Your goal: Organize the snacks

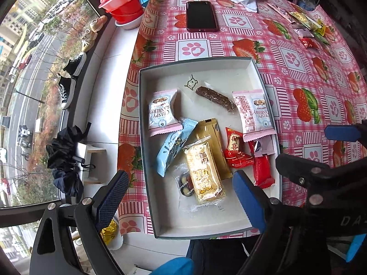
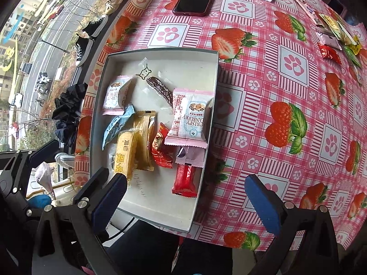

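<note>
Left wrist view: shallow white cardboard box (image 1: 257,68) already holds many wrapped snacks; small pile of wrappers (image 1: 309,29) waits far across; left gripper (image 1: 181,194) and right gripper (image 2: 185,197) both spread, empty.

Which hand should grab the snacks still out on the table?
Probably right. The loose snacks lie at the table's far right, and the right gripper hangs open nearer that side; the left gripper hovers over the box.

Residential interior (upper-floor flat): strawberry-print tablecloth (image 1: 286,52) on the surface ahead of the hand-held gripper, shoes (image 1: 71,78) on the windowsill and stacked red basins (image 1: 121,2) at far left.
</note>
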A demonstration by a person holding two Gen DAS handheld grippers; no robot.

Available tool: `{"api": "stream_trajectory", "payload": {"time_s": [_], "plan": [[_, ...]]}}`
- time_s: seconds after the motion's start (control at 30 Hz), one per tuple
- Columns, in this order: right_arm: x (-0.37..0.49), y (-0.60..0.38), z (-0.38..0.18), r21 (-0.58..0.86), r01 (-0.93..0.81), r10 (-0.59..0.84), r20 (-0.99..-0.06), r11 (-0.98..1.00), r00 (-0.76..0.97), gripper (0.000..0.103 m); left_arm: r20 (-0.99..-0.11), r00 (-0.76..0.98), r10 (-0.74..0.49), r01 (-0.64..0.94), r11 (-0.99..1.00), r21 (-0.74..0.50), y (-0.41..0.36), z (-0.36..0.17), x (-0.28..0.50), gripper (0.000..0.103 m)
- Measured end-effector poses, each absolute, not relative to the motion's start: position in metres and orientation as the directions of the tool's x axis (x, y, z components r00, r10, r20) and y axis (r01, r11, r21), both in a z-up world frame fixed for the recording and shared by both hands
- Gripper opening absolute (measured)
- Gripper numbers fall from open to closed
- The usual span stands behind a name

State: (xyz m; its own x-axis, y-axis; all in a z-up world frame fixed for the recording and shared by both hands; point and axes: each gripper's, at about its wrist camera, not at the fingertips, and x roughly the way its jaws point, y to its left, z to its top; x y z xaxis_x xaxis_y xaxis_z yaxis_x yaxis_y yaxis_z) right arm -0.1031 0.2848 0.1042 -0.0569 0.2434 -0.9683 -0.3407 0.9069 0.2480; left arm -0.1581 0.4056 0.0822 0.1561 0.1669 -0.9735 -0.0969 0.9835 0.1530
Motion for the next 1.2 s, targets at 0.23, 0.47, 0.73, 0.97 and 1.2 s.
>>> {"api": "stream_trajectory", "payload": {"time_s": [0.23, 0.47, 0.73, 0.97, 1.2], "plan": [[-0.113, 0.279, 0.1, 0.249, -0.327, 0.23, -0.968, 0.912, -0.095, 0.103, -0.977, 0.152, 0.148, -0.088, 0.987, 0.136, 0.398, 0.088, -0.168, 0.094], [-0.112, 0.291, 0.105, 0.264, -0.279, 0.255, -0.964, 0.923, -0.068, 0.103, -0.975, 0.158, 0.157, -0.03, 0.988, 0.154, 0.41, 0.083, -0.167, 0.094], [-0.109, 0.303, 0.108, 0.251, -0.25, 0.246, -0.968, 0.935, -0.052, 0.103, -0.976, 0.155, 0.156, 0.028, 0.986, 0.163, 0.418, 0.077, -0.162, 0.094], [-0.109, 0.307, 0.099, 0.229, -0.233, 0.218, -0.973, 0.945, -0.07, 0.103, -0.981, 0.152, 0.117, 0.04, 0.991, 0.124, 0.426, 0.073, -0.158, 0.094], [-0.11, 0.315, 0.099, 0.223, -0.235, 0.21, -0.974, 0.946, -0.08, 0.103, -0.985, 0.168, 0.036, 0.056, 0.997, 0.046, 0.433, 0.075, -0.158, 0.094]]}}
